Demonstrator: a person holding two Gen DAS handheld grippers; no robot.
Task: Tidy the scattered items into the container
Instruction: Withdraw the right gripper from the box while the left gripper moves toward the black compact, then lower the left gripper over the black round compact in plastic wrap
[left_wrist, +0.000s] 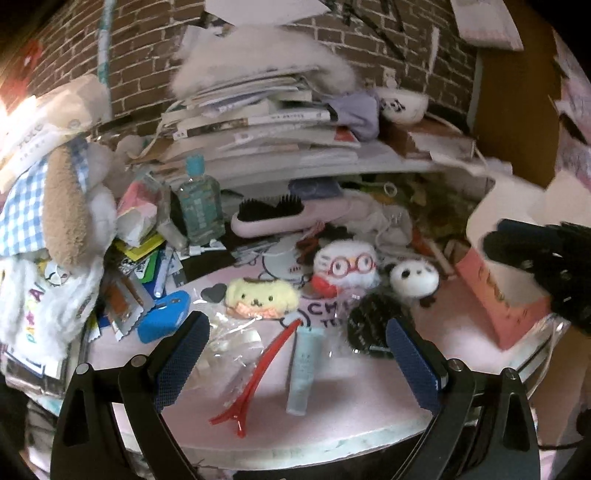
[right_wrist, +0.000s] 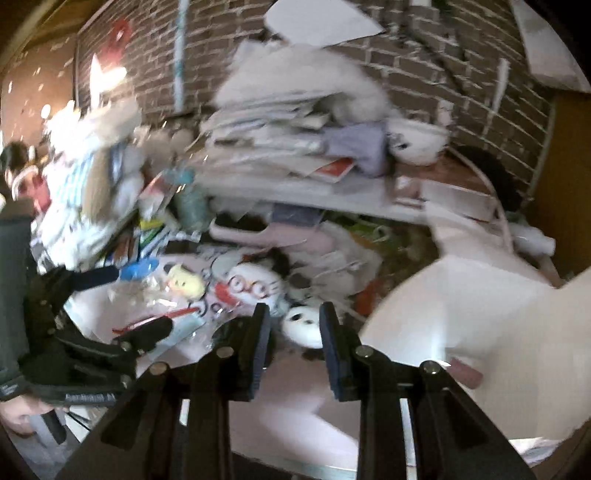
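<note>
Here, left gripper (left_wrist: 297, 354): jaws spread wide, empty, over the red hair clip (left_wrist: 255, 373).
Right gripper (right_wrist: 295, 343): jaws part-open, empty, approaching panda plush (right_wrist: 304, 325) at 12 o'clock.
Container: pink box (left_wrist: 506, 314), at 3 o'clock.

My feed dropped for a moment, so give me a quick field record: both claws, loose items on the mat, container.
left claw: open, empty, above red hair clip and pale blue tube
right claw: open, empty, panda plush between its fingers
other loose items: yellow dog plush, glasses plush, black scrunchie
container: pink box, right of the mat
right view: blurred
</note>
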